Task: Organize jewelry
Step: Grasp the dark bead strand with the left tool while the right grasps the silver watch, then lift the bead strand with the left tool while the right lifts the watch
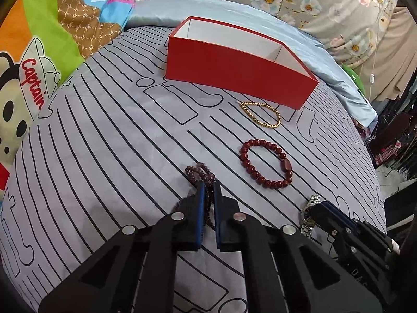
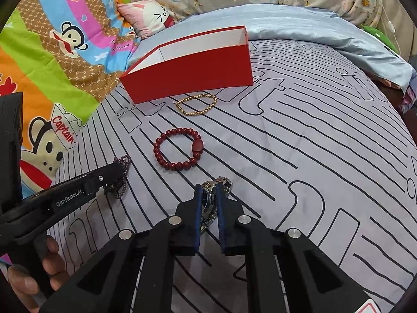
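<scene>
A red open box [image 1: 234, 70] with a white inside stands on the grey striped bedsheet; it also shows in the right wrist view [image 2: 190, 78]. In front of it lie a gold bead bracelet [image 1: 262, 114] [image 2: 196, 105] and a red bead bracelet [image 1: 265, 163] [image 2: 178, 152]. My left gripper [image 1: 208, 185] is shut on a dark purple bead strand [image 1: 199, 173], also seen in the right wrist view [image 2: 120, 180]. My right gripper [image 2: 208, 190] is shut on a silver watch [image 2: 216, 185], which also shows in the left wrist view [image 1: 308, 215].
A colourful cartoon blanket [image 2: 52, 65] lies to the left. A light blue satin sheet [image 2: 312, 26] and floral fabric [image 1: 312, 0] lie behind the box. The bed's right edge drops off toward dark furniture [image 1: 391, 143].
</scene>
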Demonstrator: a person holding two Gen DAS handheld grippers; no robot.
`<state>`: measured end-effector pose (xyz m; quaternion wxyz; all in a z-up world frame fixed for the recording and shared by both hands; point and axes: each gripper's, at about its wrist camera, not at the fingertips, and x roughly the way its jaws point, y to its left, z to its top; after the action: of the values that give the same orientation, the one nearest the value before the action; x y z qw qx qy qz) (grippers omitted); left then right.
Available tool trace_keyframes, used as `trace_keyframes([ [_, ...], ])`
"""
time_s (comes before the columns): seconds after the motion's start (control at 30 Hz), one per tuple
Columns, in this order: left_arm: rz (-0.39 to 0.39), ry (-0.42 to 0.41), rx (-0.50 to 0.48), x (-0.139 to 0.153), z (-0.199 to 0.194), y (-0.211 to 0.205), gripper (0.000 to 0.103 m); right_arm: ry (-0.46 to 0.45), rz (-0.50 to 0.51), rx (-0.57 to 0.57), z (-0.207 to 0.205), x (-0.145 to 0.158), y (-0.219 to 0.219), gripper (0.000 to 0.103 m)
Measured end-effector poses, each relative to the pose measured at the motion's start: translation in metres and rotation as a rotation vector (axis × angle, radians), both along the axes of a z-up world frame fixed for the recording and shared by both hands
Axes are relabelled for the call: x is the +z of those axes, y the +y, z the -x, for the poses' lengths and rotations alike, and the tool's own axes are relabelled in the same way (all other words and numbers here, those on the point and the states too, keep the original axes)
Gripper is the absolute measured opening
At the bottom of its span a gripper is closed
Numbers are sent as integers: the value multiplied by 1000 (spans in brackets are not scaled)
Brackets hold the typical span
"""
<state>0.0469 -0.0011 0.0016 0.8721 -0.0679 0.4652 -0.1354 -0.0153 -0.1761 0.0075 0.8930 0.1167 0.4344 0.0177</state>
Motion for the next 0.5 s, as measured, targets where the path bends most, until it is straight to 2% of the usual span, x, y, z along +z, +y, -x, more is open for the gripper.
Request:
trace_keyframes([
  [0.2, 2, 3, -2, -1, 1, 0, 5, 29, -22, -3, 3, -7, 1, 22],
  [0.5, -2, 2, -4, -3, -1, -3, 6, 31, -13, 15, -3, -8, 8, 21],
])
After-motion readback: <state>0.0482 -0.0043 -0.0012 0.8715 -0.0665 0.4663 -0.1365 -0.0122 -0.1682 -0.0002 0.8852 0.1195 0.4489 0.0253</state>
